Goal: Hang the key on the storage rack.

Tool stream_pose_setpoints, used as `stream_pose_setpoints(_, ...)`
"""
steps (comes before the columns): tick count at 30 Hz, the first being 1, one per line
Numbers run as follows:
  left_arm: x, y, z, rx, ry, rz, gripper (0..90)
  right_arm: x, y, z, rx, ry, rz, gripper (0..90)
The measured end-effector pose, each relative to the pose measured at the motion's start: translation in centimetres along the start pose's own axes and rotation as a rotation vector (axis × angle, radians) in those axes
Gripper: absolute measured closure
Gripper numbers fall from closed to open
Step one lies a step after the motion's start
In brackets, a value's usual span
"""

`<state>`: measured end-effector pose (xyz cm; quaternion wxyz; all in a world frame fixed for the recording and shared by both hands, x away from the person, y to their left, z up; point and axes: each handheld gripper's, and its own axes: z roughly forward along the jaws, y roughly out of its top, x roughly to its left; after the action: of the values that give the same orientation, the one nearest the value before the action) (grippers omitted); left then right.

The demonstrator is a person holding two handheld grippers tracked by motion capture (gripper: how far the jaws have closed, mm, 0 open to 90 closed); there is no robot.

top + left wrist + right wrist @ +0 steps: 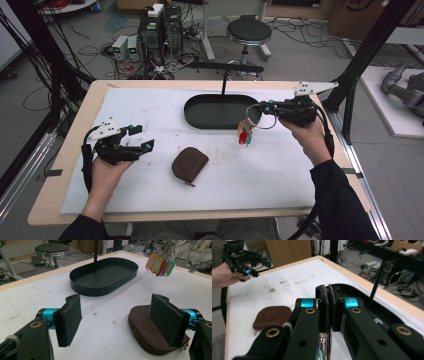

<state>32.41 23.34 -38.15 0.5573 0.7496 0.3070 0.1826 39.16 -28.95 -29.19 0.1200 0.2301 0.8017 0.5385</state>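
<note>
A bunch of keys with coloured tags (244, 134) hangs from a metal ring above the white mat, just in front of the black oval tray (200, 117). My right gripper (263, 108) is shut on that ring; in the right gripper view its jaws (328, 291) are pressed together with metal between them. A brown zip pouch (189, 163) lies flat at mid-table. My left gripper (143, 137) hovers open to the pouch's left. In the left gripper view, the pouch (141, 326) sits behind the right jaw, the tags (160, 265) hang at the upper right, and the tray (105, 277) lies ahead.
A thin black post rises from the tray's far rim (223, 80). The white mat (280, 175) covers most of the wooden table. Behind the table stand a stool (248, 31) and electronics with cables (160, 35). Black frame legs flank both sides.
</note>
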Motion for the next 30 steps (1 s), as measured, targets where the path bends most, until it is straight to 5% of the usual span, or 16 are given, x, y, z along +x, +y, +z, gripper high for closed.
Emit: stream_pose_setpoints(30, 0.3, -0.4, -0.5, -0.008, 0.012, -0.008, 26.0, -5.7, 3.5, 3.7, -0.002, -0.142, 0.019, 87.9)
